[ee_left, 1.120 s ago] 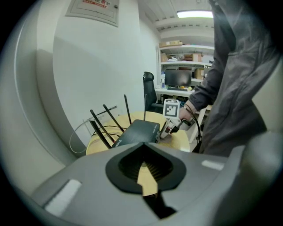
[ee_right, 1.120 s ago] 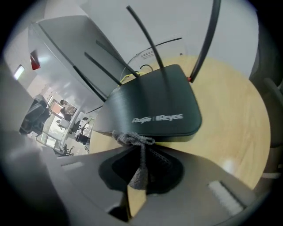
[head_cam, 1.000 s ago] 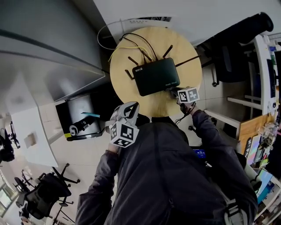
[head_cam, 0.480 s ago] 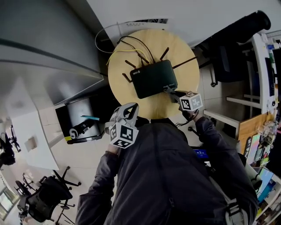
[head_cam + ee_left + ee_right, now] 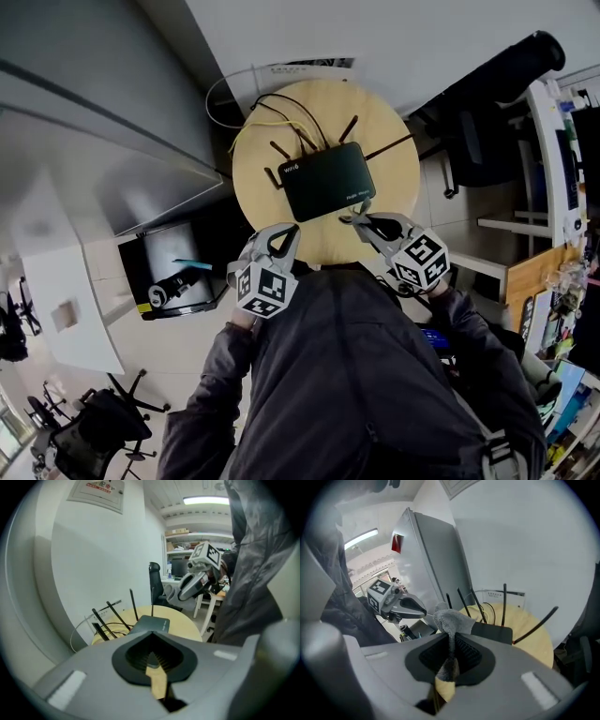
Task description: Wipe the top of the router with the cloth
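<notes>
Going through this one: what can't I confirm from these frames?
- Dust or marks on the router top: too small in the head view, and each gripper's body hides most of it in both gripper views.
- Print on the router: too small to read.
- Whether the cloth in the right gripper touches the router: they overlap in the right gripper view, so depth is unclear.
- Where the cables end: they pass behind the table edge.

Your left gripper (image 5: 285,232) sits close to your chest, jaws together and empty. Your right gripper (image 5: 360,217) points forward, jaws clamped on the cloth (image 5: 451,618).
</notes>
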